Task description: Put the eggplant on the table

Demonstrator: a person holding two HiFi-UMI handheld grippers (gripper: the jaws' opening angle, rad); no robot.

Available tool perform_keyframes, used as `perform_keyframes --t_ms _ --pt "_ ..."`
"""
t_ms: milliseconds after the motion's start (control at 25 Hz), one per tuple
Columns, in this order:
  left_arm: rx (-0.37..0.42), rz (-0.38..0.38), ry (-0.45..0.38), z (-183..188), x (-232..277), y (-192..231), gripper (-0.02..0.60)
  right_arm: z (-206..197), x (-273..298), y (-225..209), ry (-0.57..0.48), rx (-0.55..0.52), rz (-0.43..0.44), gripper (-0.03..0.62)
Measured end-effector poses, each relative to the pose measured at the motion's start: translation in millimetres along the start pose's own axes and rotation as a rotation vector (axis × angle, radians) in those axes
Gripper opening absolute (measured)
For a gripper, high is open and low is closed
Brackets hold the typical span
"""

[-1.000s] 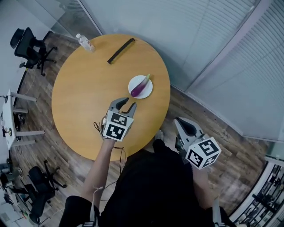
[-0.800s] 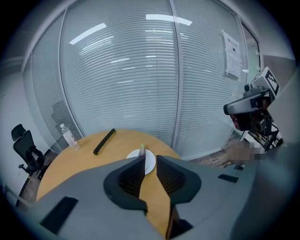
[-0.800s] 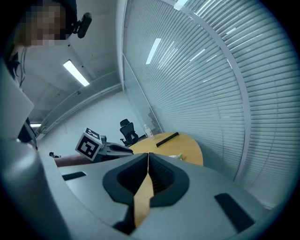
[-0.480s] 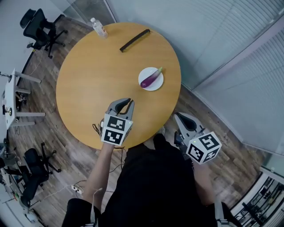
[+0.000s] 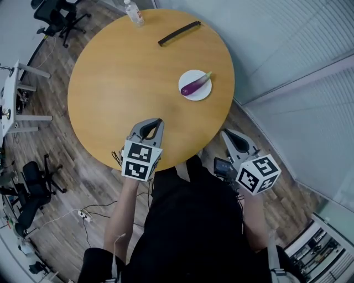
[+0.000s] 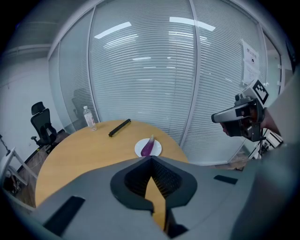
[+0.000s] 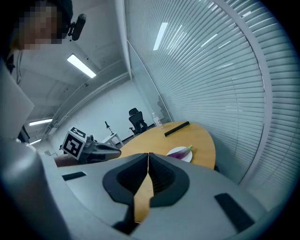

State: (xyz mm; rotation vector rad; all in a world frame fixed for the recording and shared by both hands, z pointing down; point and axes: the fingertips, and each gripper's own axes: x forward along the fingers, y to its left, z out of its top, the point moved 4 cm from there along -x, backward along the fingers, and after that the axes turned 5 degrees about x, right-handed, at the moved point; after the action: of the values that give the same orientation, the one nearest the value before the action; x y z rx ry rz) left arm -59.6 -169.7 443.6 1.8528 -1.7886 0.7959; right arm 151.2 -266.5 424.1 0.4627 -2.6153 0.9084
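A purple eggplant (image 5: pixel 195 86) lies on a small white plate (image 5: pixel 186 93) at the right side of the round wooden table (image 5: pixel 121 77). In the left gripper view the eggplant (image 6: pixel 147 146) lies straight beyond the jaws. It also shows in the right gripper view, eggplant (image 7: pixel 181 152) on plate (image 7: pixel 174 151). My left gripper (image 5: pixel 159 121) hangs over the table's near edge, well short of the plate. Its jaws have just been closing and are shut with nothing between them. My right gripper (image 5: pixel 223 133) is off the table to the right, shut and empty.
A clear water bottle (image 5: pixel 134 12) and a long black bar (image 5: pixel 178 33) sit at the table's far side. Office chairs (image 5: pixel 58 14) stand on the wood floor at left. Glass walls with blinds (image 5: pixel 298 50) run along the right, close to the table.
The left gripper's jaws went from open to shut and it drew back toward the table's near edge. The right gripper shifted slightly. The table slid up in the head view.
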Motion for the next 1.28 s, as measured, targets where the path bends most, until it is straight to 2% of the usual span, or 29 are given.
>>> perform_keyframes --t_ms 160,280,440,680,840,960,1120,1280 --pt "-0.077 0.007 0.016 -18.2 1.6 -5.5 0.012 0.8 8.4 -28.3 0.035 -0.002 -0.003 0.017" --pt "-0.167 0.015 0.000 -32.5 -1.1 -0.2 0.012 1.4 26.5 -39.9 0.055 -0.016 0.014 0.017" --pt "-0.322 -0.016 -0.099 -31.7 -44.9 18.8 0.012 11.9 44.8 -8.8 0.064 -0.039 0.033 0.017" --pt "-0.505 -0.037 -0.275 -34.3 -88.9 38.1 0.012 17.3 76.1 29.9 0.070 -0.081 0.102 0.017" --pt "-0.542 -0.036 -0.392 -39.7 -131.6 53.1 0.012 17.8 89.9 80.6 0.068 -0.109 0.175 0.017" --pt "-0.585 -0.064 -0.480 -50.7 -164.2 60.7 0.012 7.2 95.1 118.6 0.060 -0.118 0.244 0.017" --pt "-0.598 -0.116 -0.571 -74.5 -206.9 72.3 0.012 -6.8 94.2 171.4 0.028 -0.131 0.304 0.017" --pt "-0.591 -0.144 -0.594 -95.0 -226.8 84.8 0.012 -23.6 95.6 203.6 0.027 -0.141 0.304 0.017"
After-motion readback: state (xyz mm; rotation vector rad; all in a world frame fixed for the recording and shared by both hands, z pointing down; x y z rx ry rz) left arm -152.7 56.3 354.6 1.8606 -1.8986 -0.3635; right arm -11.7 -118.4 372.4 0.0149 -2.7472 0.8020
